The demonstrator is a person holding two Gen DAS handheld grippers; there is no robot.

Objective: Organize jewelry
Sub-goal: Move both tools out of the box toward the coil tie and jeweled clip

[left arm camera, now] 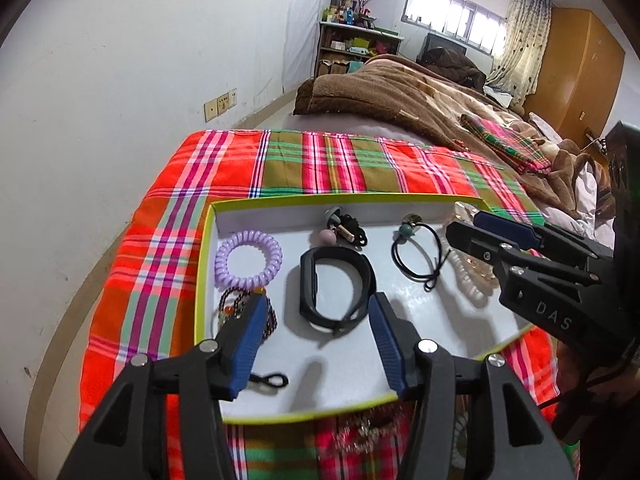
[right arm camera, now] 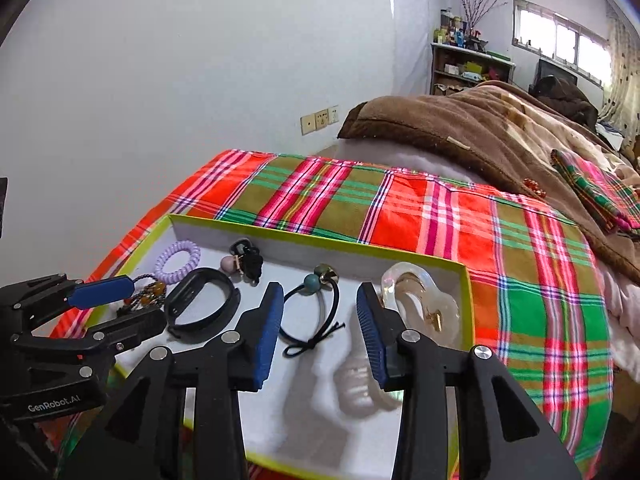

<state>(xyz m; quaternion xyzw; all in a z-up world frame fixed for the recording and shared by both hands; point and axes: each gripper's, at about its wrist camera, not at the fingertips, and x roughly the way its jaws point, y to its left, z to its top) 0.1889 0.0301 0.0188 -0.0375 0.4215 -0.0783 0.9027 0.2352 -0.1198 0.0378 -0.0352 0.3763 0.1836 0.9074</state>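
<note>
Jewelry and hair ties lie spread inside a shallow white tray with a lime-green rim, which sits on a bed covered by a red, green and olive plaid cloth. In the tray, from left to right in the left wrist view: a lilac spiral hair tie, a dark beaded bracelet below it, a black wristband, a black elastic with round beads, and a clear resin hair clip near the right wall.

Both tools hover above the tray, released. The left hand-held gripper has nothing between its blue pads, with the wristband just ahead. The right hand-held gripper is likewise empty, over the beaded elastic's knot.

Likely risks: the items lie close together, so a closing pad could catch a neighbour's cord, and the light tray may slide or tip on the soft bedding if pressed at its edge.
</note>
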